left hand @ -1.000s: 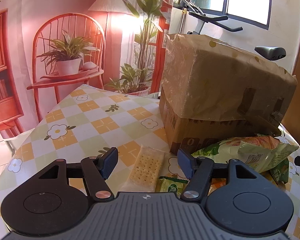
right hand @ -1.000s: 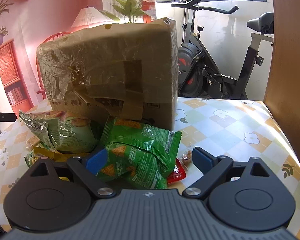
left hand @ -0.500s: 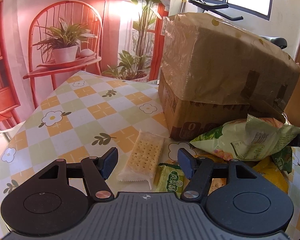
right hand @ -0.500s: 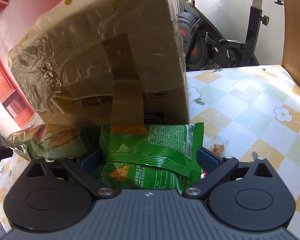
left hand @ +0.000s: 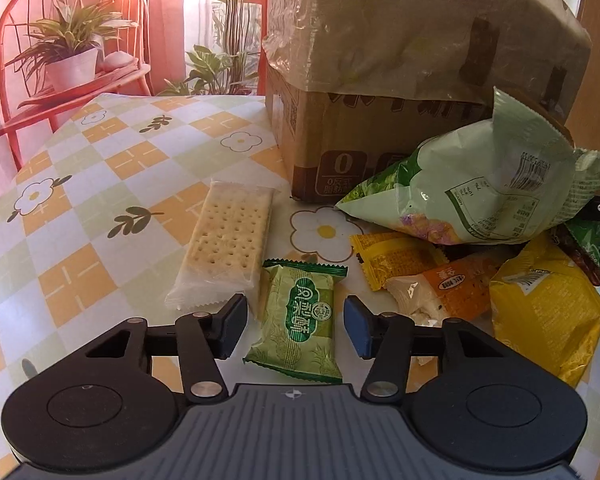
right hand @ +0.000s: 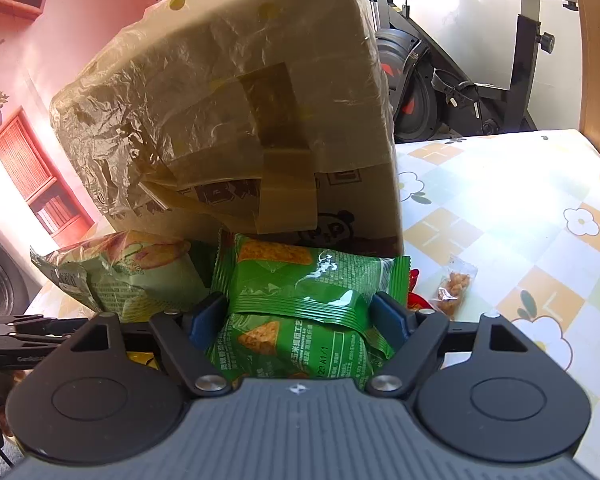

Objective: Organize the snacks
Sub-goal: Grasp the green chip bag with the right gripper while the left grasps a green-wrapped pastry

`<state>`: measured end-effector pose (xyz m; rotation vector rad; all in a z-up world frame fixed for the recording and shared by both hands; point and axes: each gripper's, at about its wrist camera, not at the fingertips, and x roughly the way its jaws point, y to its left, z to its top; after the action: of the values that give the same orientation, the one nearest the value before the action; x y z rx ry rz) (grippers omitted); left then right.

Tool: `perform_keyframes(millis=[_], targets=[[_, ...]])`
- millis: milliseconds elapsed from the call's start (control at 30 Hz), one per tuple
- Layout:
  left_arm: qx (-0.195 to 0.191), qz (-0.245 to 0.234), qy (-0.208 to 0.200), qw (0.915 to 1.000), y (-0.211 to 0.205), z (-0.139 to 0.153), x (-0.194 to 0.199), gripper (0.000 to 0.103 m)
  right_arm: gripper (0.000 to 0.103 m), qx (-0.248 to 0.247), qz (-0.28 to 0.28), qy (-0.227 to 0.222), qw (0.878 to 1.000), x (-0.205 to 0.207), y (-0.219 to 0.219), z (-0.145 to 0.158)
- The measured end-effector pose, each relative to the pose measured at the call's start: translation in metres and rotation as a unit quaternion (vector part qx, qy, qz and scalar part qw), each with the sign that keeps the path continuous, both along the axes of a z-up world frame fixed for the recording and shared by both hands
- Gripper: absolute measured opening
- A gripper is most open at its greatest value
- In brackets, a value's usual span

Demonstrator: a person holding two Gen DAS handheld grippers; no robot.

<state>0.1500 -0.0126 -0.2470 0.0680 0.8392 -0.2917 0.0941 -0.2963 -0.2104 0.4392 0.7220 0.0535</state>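
Starting with the biggest item: your cardboard box [left hand: 400, 92], wrapped in crinkled plastic film and taped, stands at the back of the checked table [left hand: 100, 208]; stiff and bulky, probably the destination, though its opening is not visible from either wrist view

Leaning against the box front, the pale green chip bag [left hand: 476, 192] looks puffed with air: light, slippery film, contents fragile. Take such bags across the belly with gentle pressure, or by the crimped seam

Your right gripper [right hand: 298, 316] straddles the dark green chip bag [right hand: 312, 296] lying on the snack pile in front of the box. Its jaws have just been closing, and both pads now sit against the bag's sides, denting the film. Expect it to squash and slide; squeeze only enough to lift

Beside the pile, the yellow bag [left hand: 548, 304] and the cracker pack [left hand: 228, 240] lie flat. Crackers are stiff but brittle; hold by the long edges

Your left gripper [left hand: 294, 320] hovers low over the small green pastry packet [left hand: 306, 316], jaws spread and just been narrowing, pads clear of the wrapper on both sides. Packet is light and crumbly inside; pinch across its width at mid-length
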Motion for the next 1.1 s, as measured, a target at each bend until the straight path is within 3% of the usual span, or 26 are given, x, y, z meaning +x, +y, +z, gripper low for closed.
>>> perform_keyframes(millis=[167,200,300,733,1100], targets=[[0.031,-0.001,-0.021,0.9993,-0.011,-0.006,0.004,0.054,0.08,0.001,0.001,0.002,1.0,0.002,0.002,-0.001],[0.03,-0.004,-0.023,0.9993,-0.012,-0.005,0.004,0.046,0.08,0.001,0.0,0.002,1.0,0.003,0.002,-0.001],[0.021,-0.004,-0.016,0.9996,-0.009,-0.002,0.003,0.041,0.081,-0.002,-0.001,0.002,1.0,0.006,0.004,-0.002],[-0.003,0.001,-0.053,0.9986,-0.003,0.03,-0.019,0.041,0.076,-0.048,0.026,-0.023,0.998,-0.01,0.019,0.014],[-0.022,0.015,-0.104,0.9942,-0.005,0.064,-0.025,0.039,0.075,-0.057,0.011,-0.046,0.997,-0.028,0.009,0.031]])
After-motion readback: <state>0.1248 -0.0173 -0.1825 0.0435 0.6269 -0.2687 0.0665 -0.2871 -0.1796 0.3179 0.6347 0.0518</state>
